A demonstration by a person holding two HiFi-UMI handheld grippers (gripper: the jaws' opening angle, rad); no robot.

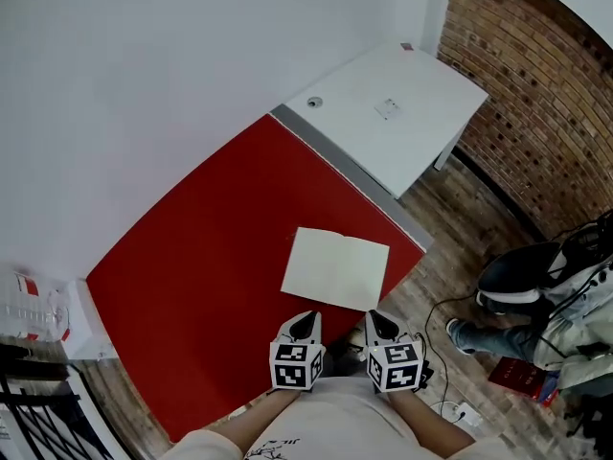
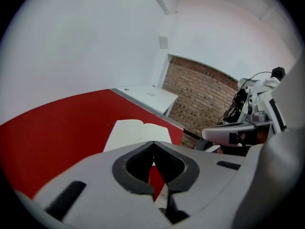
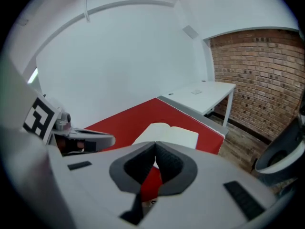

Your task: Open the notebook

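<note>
Notebook (image 1: pixel 336 268) lies open, pages blank

Held pair, left gripper (image 1: pixel 305 322) and right gripper (image 1: pixel 381 324): shells were pale grey, fingers (image 2: pixel 136 168) black, each bore a black-and-white marker cube (image 1: pixel 295 365). Person wore a cream shirt (image 1: pixel 330 415) with dark print.

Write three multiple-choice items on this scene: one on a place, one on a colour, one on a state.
1. The white paper notebook lies:
A. on the red tabletop, near one edge
B. on the wooden floor
C. on a chair

2. The small desk beyond the red tabletop is:
A. black
B. white
C. yellow

3. The notebook is:
A. closed
B. standing upright
C. open flat, pages up

Key:
1 A: the head view shows red around it, with the table edge close by.
2 B: its top is plain white.
3 C: two bare pages lie either side of the centre fold.
</note>
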